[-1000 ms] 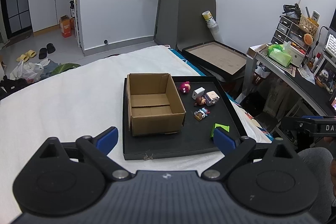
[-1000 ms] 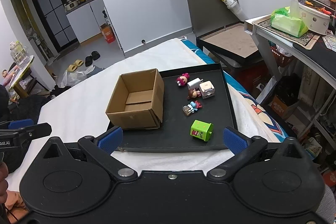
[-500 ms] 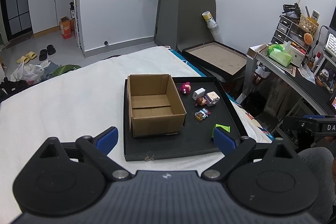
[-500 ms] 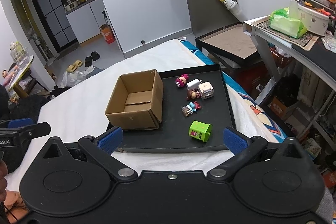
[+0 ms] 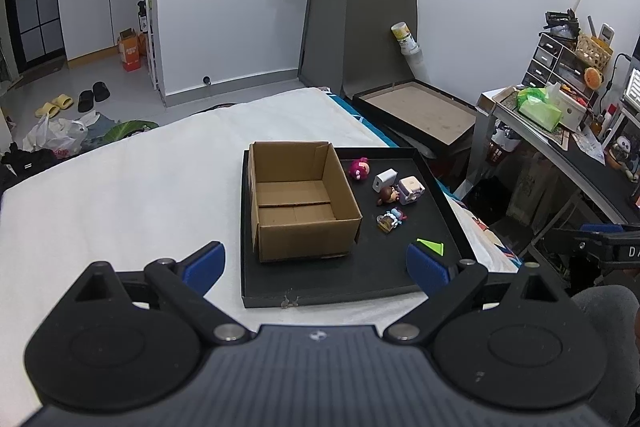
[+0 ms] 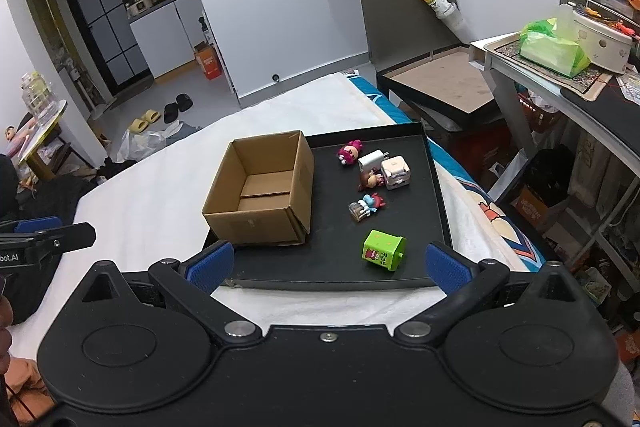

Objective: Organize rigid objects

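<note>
Both grippers' fingers (image 5: 204, 263) (image 6: 444, 267) spread, holding nothing, short of tray (image 6: 328, 273) near edge; box (image 6: 260, 195) fills tray's left.

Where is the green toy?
In the right wrist view the green toy sits on the black tray, near its front edge, right of the cardboard box, in front of the other small toys.

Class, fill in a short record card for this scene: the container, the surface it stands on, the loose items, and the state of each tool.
container: cardboard box, open, nothing visible inside
surface: black tray on a white bed
loose items: green cube toy, pink figure, white charger, other small figures, all on the tray outside the box
left tool: open, holding nothing
right tool: open, holding nothing
</note>
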